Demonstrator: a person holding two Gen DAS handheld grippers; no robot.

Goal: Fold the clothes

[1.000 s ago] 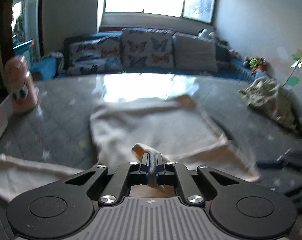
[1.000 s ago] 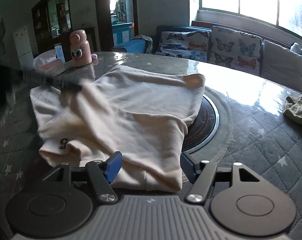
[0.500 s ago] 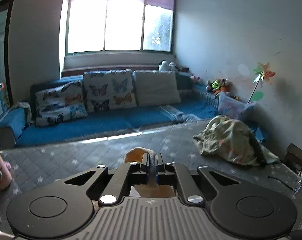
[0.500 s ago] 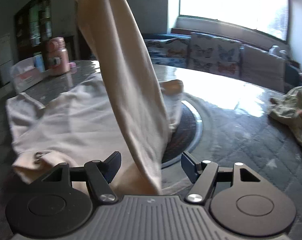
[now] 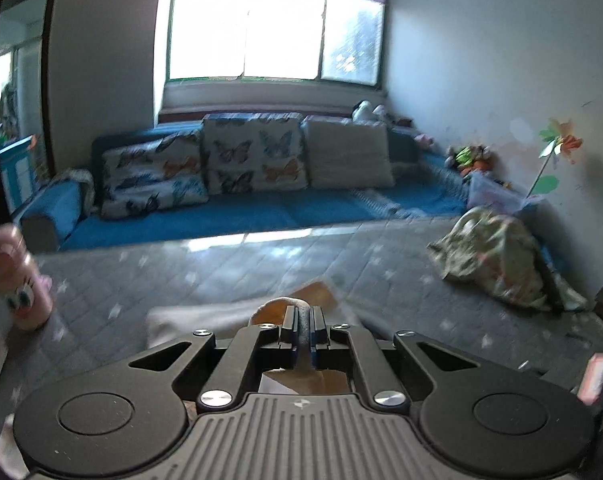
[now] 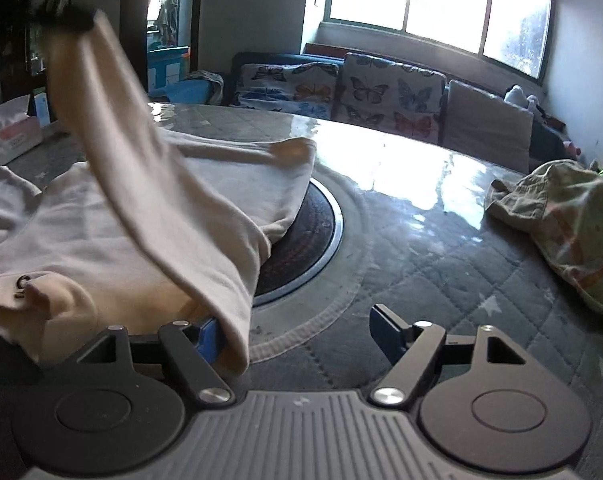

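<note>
My left gripper [image 5: 303,326]: fingers pressed together on a fold of the cream garment [image 6: 101,240]; a rounded bulge of cloth shows just ahead of the tips, more cloth beneath them.

My right gripper [image 6: 297,332]: fingers spread wide, nothing between them. The left finger [image 6: 207,334] is partly covered by a hanging edge of the garment; the right finger [image 6: 385,330] stands clear of the cloth.

Cream garment: most of it lies flat on the counter [image 6: 441,248] ahead and to the left of my right fingers. One band rises steeply from beside my right gripper's left finger to the upper left, where a dark blurred shape meets it. A small dark mark shows on the near-left fold.

Round dark inset [image 6: 305,236]: in the counter ahead of my right fingers, partly under the garment.

Green patterned cloth [image 6: 565,224]: bunched on the counter, well to the right of my right fingers.

Pink bottle [image 5: 19,276]: upright on the counter, far left of my left fingers.

Tissue box [image 6: 13,132]: far left, beyond the garment.

Sofa with butterfly cushions [image 5: 253,160]: beyond the counter, under the window.
</note>
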